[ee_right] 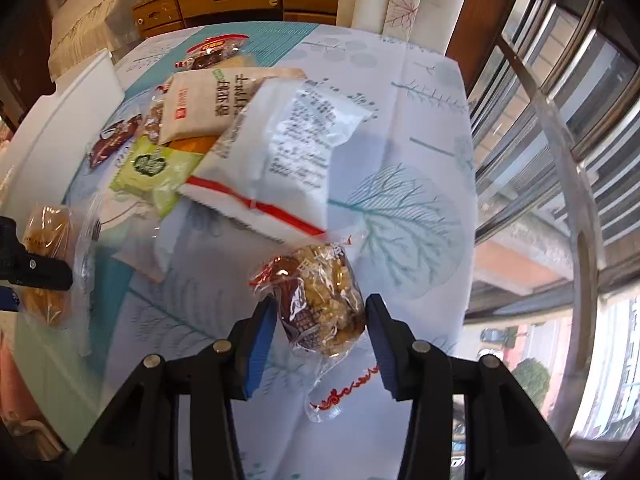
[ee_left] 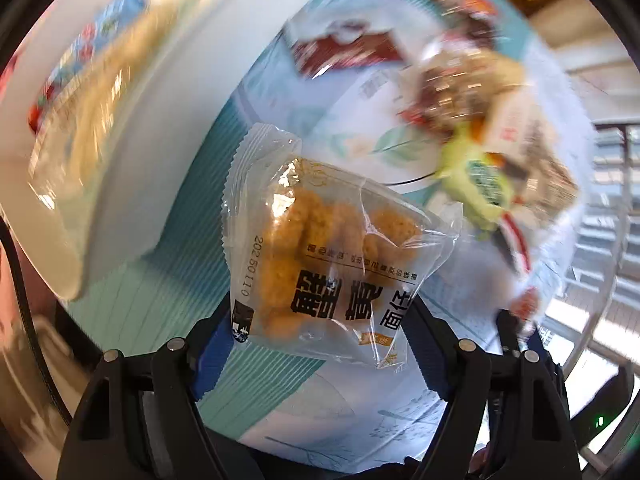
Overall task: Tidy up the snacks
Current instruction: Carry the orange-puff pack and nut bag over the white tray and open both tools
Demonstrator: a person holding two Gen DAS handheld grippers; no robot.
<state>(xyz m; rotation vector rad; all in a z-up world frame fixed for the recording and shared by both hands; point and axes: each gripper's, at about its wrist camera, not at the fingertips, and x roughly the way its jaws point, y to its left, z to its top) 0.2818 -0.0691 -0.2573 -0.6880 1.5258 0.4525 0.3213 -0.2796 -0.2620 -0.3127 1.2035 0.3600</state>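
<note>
Now, left tongs (ee_left: pixel 324 316): clamped on the clear packet of golden fried snacks (ee_left: pixel 320 256), blue pads against its lower corners, the packet sharp while everything behind it smears.
Same packet, right wrist view: at the far left edge (ee_right: pixel 48 264), a black finger of the left tongs across it, lifted over the table.
Right tongs (ee_right: pixel 320 332): pinching the clear-wrapped nut cake (ee_right: pixel 320 300), blue pads hard against both its sides, jaws only partly closed because the cake fills the gap.
Nut cake wrapper: crimped tail with red print (ee_right: pixel 340 396) hangs toward the camera, free of the pads.
Tablecloth (ee_right: pixel 400 216): white and teal with a leaf print, wrinkled, spread over a round table.
Snack pile: behind the nut cake, well up the table.
White pouch with red stripe (ee_right: pixel 280 160): largest of the pile, tilted, its corner overlapping the others.
Green packet (ee_right: pixel 152 168): just left of the white pouch, partly tucked under it.
Beige packet with dark lettering (ee_right: pixel 208 104): lying on top of the green one's far side.
Dark red packet (ee_right: pixel 112 140): at the pile's left edge, touching the cloth.
White tray (ee_right: pixel 68 120): left of the pile, along the table's edge; what it holds I cannot tell from here.
Left wrist view of the tray (ee_left: pixel 100 92): blurred, colourful wrappers along its far side.
Window rail (ee_right: pixel 552 128): off to the right, sunlit.
</note>
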